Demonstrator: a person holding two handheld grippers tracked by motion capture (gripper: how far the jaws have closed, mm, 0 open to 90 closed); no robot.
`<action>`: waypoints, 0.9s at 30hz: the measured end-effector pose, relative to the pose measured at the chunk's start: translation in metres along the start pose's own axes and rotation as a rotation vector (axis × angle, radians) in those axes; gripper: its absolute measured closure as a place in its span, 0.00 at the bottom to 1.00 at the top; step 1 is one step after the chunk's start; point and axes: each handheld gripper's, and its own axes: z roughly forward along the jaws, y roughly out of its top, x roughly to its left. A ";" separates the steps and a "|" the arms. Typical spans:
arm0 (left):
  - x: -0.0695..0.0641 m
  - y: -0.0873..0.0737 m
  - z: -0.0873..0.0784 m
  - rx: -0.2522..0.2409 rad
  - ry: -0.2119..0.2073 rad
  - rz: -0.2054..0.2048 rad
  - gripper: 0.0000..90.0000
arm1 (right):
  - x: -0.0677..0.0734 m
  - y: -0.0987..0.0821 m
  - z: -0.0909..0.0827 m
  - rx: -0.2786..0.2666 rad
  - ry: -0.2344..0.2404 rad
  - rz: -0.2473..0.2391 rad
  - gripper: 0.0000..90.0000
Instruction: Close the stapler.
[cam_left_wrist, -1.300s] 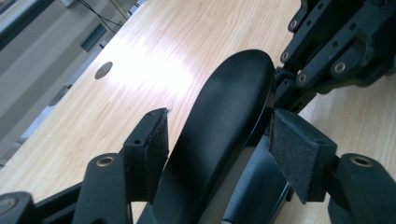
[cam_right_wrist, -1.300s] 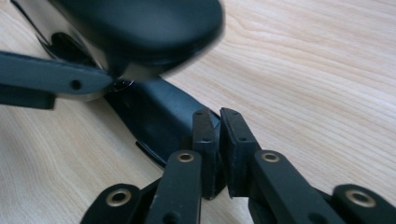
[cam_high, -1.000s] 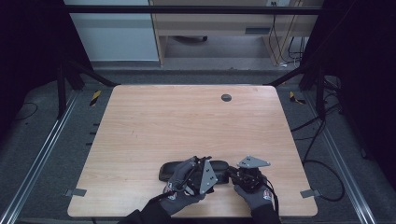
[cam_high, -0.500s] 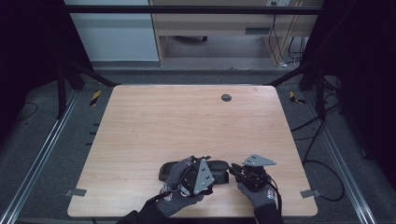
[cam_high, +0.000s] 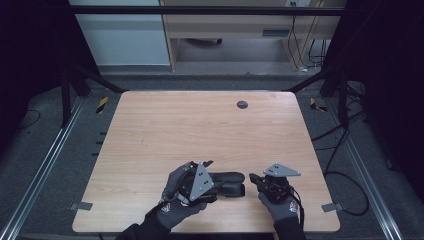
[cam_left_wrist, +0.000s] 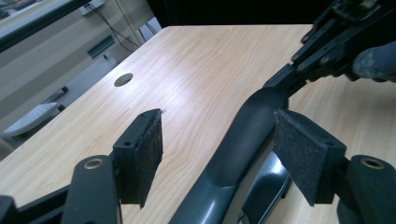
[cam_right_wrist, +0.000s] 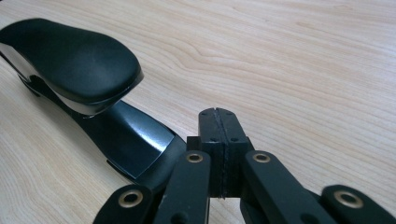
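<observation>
At table's near edge, black stapler (cam_high: 227, 183) – front hidden by left hand-held gripper (cam_high: 200, 176)

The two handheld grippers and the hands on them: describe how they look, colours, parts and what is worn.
Each hand wears a grey knit glove with a dark cuff bearing a small red mark. The left gripper and right gripper are black linkage frames, each topped by a grey three-cornered plate. Brass-coloured pivot bushings sit at the joints, and the jaw pads are black, felt-like blocks. A black cable trails from the right gripper.
</observation>
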 end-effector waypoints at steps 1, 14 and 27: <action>0.001 -0.001 -0.001 0.000 0.004 -0.006 0.36 | 0.000 0.000 -0.001 -0.005 -0.002 0.000 1.00; 0.023 -0.014 -0.010 0.009 0.062 -0.084 0.36 | 0.005 0.013 -0.014 -0.069 0.004 -0.015 1.00; 0.043 -0.041 -0.027 0.046 0.129 -0.146 0.37 | 0.009 0.027 -0.028 -0.129 0.050 -0.007 1.00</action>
